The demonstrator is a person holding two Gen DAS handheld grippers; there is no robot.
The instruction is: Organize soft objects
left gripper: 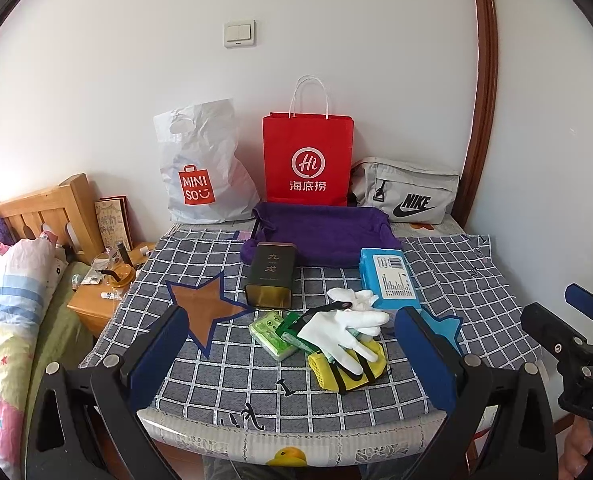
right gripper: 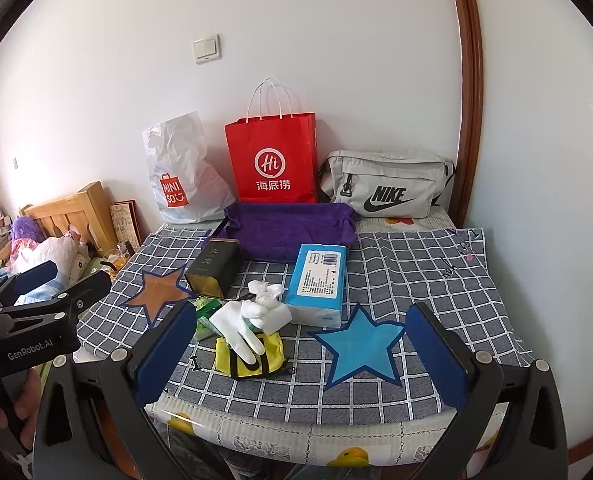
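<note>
Checked cloth [left gripper: 200, 376] over a bedroom table. Left gripper [left gripper: 292, 356] and right gripper [right gripper: 300, 356]: spread wide, empty, above the near edge. White glove [left gripper: 344, 332] draped across the yellow pouch [left gripper: 336, 372], ahead of the left gripper. Pinch glove cuff only; lift clear toward purple tray [left gripper: 328, 236].

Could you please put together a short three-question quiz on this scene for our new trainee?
1. True or false: the white glove lies on the yellow pouch.
2. Which star is nearer the tissue pack: A) blue star, B) brown star?
3. Fill in: both grippers, left gripper and right gripper, are ____.

Key: 1 true; 2 A; 3 open.
</note>
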